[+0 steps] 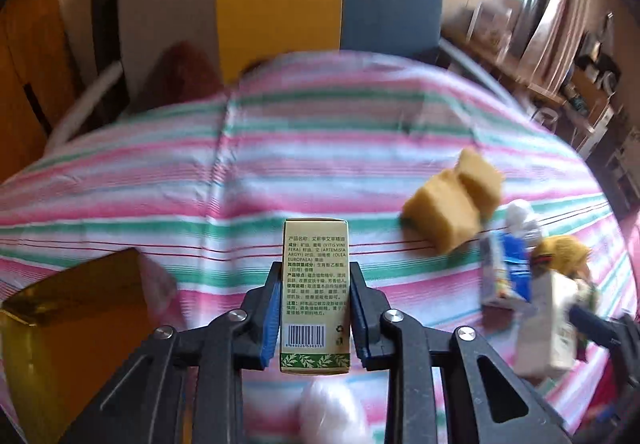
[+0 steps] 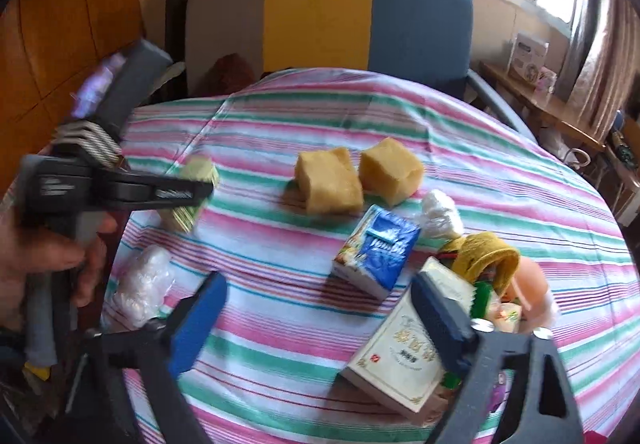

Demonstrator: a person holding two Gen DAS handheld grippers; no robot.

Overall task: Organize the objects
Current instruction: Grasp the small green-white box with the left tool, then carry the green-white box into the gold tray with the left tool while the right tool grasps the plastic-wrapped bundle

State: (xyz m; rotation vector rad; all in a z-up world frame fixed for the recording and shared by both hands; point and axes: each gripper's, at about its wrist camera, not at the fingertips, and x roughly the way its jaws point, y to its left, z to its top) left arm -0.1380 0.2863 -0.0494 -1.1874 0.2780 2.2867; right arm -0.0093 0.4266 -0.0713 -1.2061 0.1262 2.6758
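Note:
My left gripper (image 1: 315, 272) is shut on a slim cream-and-green box (image 1: 316, 244) with printed text and a barcode, held upright between the blue pads above the striped tablecloth (image 1: 280, 164). The right wrist view shows the same gripper (image 2: 180, 194) at the left, in a person's hand (image 2: 48, 256), with that box (image 2: 200, 168) in its jaws. My right gripper (image 2: 318, 280) stands open over the cloth. Its right finger (image 2: 436, 308) overlaps a white box with gold lettering (image 2: 396, 356); the pads do not press on it.
Two yellow sponges (image 2: 328, 180) lie mid-table, with a blue carton (image 2: 376, 248) in front of them. Crumpled white plastic (image 2: 142, 284), a yellow cloth (image 2: 486, 256) and a pink round thing (image 2: 530, 284) lie around. A gold box (image 1: 72, 308) sits at the left. Chairs (image 2: 320, 16) stand behind the table.

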